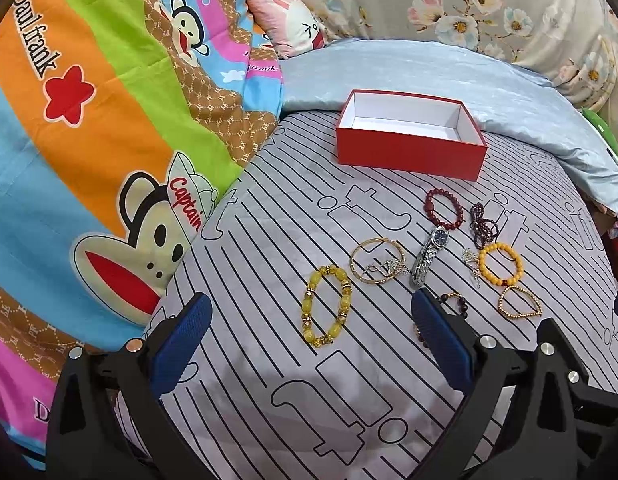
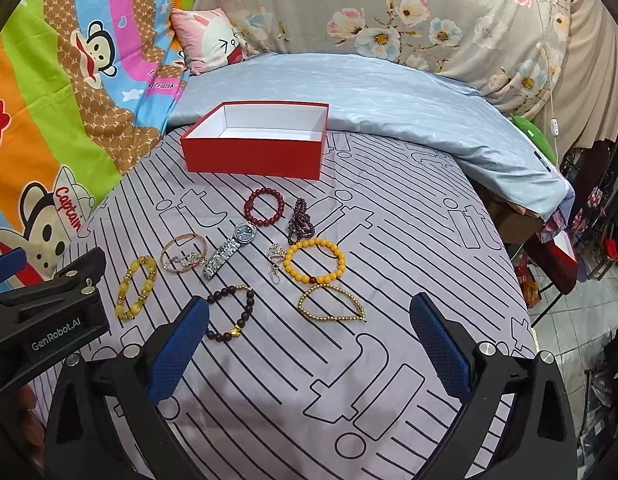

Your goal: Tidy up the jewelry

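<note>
A red box (image 1: 409, 156) (image 2: 253, 158) with a white inside stands empty at the back of the striped bed sheet. In front of it lie several pieces: a dark red bead bracelet (image 2: 264, 206), a purple bead strand (image 2: 300, 222), a silver watch (image 1: 428, 254) (image 2: 229, 250), a gold bangle (image 1: 375, 266) (image 2: 184, 253), a yellow bead bracelet (image 1: 327, 311) (image 2: 135, 288), an orange bead bracelet (image 2: 313, 261), a thin gold bead bracelet (image 2: 331, 303) and a dark bead bracelet (image 2: 231, 312). My left gripper (image 1: 311, 344) is open just short of the yellow bracelet. My right gripper (image 2: 309, 344) is open, near the dark and gold bracelets.
A colourful cartoon quilt (image 1: 89, 140) rises on the left. A pale blue blanket (image 2: 389, 96) and a floral cover (image 2: 389, 8) lie behind the box. The bed's right edge (image 2: 525, 280) drops to a tiled floor with clutter. The left gripper's body (image 2: 49, 304) shows at left.
</note>
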A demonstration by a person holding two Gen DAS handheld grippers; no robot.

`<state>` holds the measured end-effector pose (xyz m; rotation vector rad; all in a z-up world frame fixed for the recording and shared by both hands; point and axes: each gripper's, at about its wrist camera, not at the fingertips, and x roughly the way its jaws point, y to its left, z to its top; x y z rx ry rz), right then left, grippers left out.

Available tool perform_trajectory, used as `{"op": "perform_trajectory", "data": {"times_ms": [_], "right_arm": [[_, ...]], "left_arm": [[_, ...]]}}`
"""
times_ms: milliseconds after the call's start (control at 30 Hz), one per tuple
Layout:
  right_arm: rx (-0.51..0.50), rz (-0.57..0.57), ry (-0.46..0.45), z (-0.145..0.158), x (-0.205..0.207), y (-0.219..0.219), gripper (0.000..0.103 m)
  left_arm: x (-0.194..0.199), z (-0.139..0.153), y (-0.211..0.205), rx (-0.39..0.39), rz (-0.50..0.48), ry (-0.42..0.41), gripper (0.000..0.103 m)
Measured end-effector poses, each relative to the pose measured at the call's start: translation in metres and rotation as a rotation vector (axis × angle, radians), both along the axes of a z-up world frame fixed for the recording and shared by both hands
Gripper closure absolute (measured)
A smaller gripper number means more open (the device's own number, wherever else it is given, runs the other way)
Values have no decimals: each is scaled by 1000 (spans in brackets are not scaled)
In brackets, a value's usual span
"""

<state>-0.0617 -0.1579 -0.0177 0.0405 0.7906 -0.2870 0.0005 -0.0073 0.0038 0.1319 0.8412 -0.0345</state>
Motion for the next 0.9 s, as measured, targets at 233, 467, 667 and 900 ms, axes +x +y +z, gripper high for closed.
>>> {"op": "perform_trajectory", "data": {"times_ms": [233,467,667,900], "right_arm": [[1,1,1,0,0,0,7],[2,3,6,0,2,0,7],[5,3,9,-1,3,0,7],[1,2,6,-1,3,0,7]], "left_arm": [[2,-2,2,-5,9,8,8],[4,-3,1,-7,6,14,8],[4,-5,1,-4,7,18,8],[4,-5,1,-5,7,16,8]]}}
